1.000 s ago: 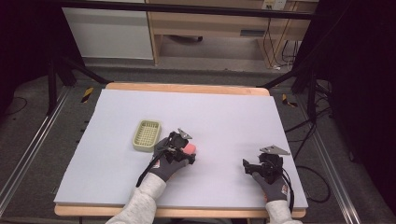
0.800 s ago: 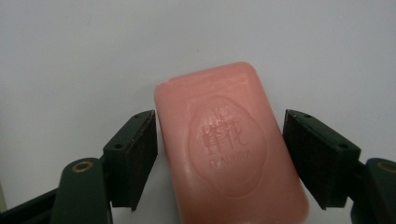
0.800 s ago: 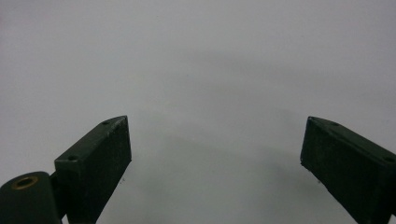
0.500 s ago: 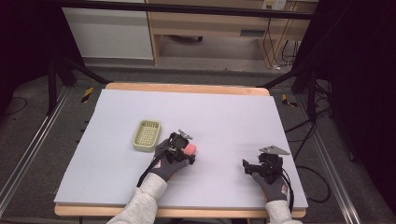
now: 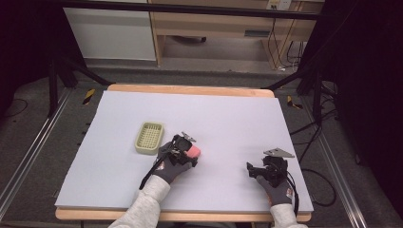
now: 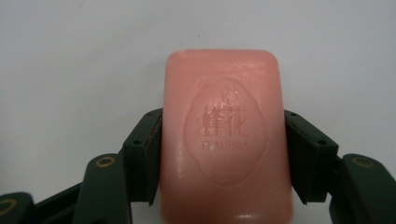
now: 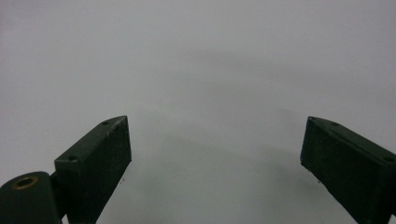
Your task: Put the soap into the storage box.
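Inspector: Soap bar [image 6: 226, 140], mid-table toward the near edge, beside the soap dish [image 5: 149, 137]?

Assessor: Left gripper [image 6: 224, 154], just closed, clamps its long sides; right gripper [image 7: 215, 154] gapes. Likely firm, slippery.

— What colour is the soap bar [image 6: 225, 135]?
— Salmon pink, an oval emblem stamped in it (letters the same pink).
— And the basket [image 5: 149, 137]?
— Pale yellow-green, gridded, on the lavender-grey table [image 5: 237, 118].
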`<state>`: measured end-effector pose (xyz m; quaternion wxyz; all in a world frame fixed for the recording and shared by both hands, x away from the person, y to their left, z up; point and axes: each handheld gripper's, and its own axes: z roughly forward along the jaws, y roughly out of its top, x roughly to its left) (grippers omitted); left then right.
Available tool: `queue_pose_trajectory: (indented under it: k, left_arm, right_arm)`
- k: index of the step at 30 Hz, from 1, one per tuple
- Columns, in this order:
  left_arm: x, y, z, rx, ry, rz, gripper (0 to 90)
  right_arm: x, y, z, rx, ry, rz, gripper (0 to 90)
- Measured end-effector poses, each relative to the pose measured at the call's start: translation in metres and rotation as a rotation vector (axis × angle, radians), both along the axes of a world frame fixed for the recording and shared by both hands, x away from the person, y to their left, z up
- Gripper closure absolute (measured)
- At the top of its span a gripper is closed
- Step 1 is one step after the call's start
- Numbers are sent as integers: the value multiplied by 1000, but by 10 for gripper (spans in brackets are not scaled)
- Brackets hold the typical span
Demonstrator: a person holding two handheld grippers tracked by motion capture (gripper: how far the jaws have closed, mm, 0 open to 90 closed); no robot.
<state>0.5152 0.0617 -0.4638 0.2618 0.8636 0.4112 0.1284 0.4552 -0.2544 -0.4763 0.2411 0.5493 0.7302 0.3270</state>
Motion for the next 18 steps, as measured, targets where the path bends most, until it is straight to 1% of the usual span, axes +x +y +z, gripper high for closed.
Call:
queue_pose_trajectory:
  k: [9, 14, 17, 18]
  left_arm:
    - [1, 2, 1, -4, 15, -20, 373]
    - [-2, 4, 5, -12, 4, -29, 373]
    - [-4, 6, 10, -19, -5, -31, 373]
    - [-4, 7, 12, -21, -1, -36, 373]
  right_arm:
    - [0, 0, 0, 3, 5, -1, 89]
    - [0, 0, 0, 1, 6, 0, 89]
    - [0, 0, 0, 1, 6, 0, 89]
    - [0, 0, 0, 2, 7, 0, 89]
